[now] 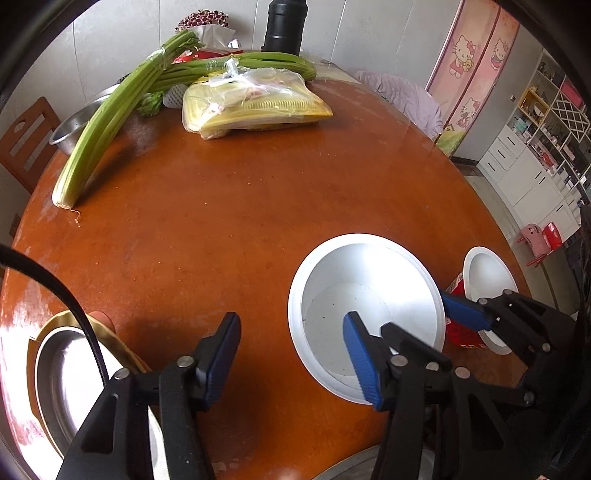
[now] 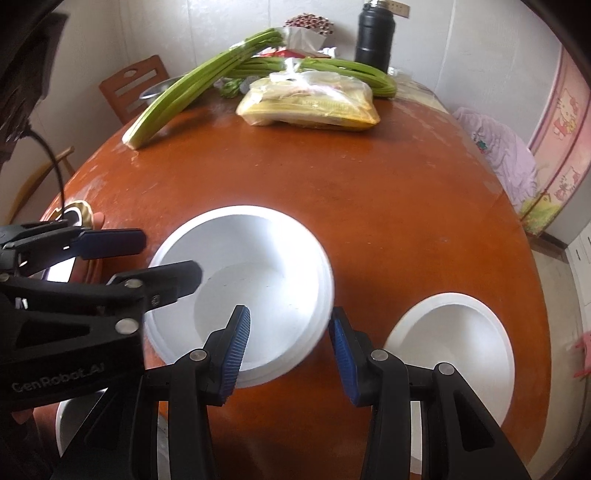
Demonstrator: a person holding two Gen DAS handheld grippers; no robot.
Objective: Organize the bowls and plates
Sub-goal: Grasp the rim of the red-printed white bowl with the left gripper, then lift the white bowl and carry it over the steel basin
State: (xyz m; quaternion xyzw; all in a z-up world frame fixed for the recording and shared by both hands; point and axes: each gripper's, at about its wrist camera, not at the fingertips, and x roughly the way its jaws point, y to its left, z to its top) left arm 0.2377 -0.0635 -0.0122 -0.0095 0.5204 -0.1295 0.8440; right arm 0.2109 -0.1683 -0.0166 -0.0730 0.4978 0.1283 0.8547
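A large white bowl [image 1: 369, 295] sits on the round brown table [image 1: 221, 221]; it also shows in the right wrist view [image 2: 258, 280]. My left gripper [image 1: 291, 350] is open, its right finger over the bowl's near-left rim. My right gripper [image 2: 290, 343] is open and straddles the bowl's near-right rim. A smaller white bowl [image 2: 454, 339] sits to the right, also in the left wrist view [image 1: 487, 273]. A metal plate on a gold-rimmed dish [image 1: 59, 365] lies at the near left.
Celery bunches [image 1: 107, 122], a bagged yellow packet [image 1: 258, 107], a steel bowl [image 1: 70, 129] and a black flask [image 1: 284, 26] crowd the far side. A red cup [image 1: 461, 332] stands beside the small bowl. A wooden chair [image 1: 26, 144] stands at the left.
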